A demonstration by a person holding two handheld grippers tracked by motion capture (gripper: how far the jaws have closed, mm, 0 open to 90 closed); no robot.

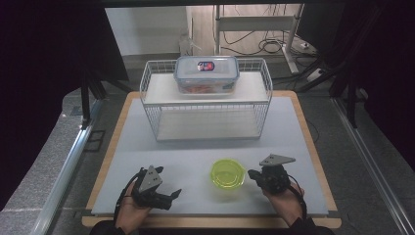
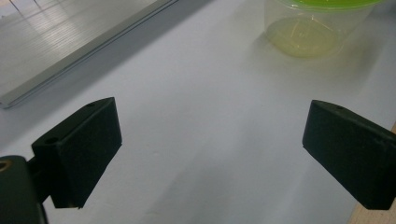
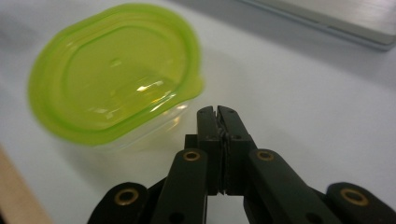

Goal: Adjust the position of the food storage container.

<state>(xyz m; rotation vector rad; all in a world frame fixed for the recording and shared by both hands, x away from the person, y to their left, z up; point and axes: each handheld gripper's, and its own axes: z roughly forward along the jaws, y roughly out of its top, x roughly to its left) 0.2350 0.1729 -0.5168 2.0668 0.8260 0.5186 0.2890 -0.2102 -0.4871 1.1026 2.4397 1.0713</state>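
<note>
A small clear tub with a lime-green lid (image 1: 227,174) stands on the white mat near the front edge, between my two grippers. My left gripper (image 1: 174,194) lies low at the tub's left, jaws wide apart and empty; in its own view (image 2: 212,140) the tub (image 2: 312,28) sits ahead at the upper right. My right gripper (image 1: 252,174) is close beside the tub's right side, jaws pressed together with nothing between them. In the right gripper view the shut tips (image 3: 217,114) sit just off the green lid's (image 3: 114,70) tab; contact is unclear.
A white wire basket (image 1: 205,115) stands at the back of the mat, carrying a large clear box with a blue-rimmed lid (image 1: 206,73) on its top shelf. The mat (image 1: 195,152) lies on a wooden board. Metal rails run along both sides of the table.
</note>
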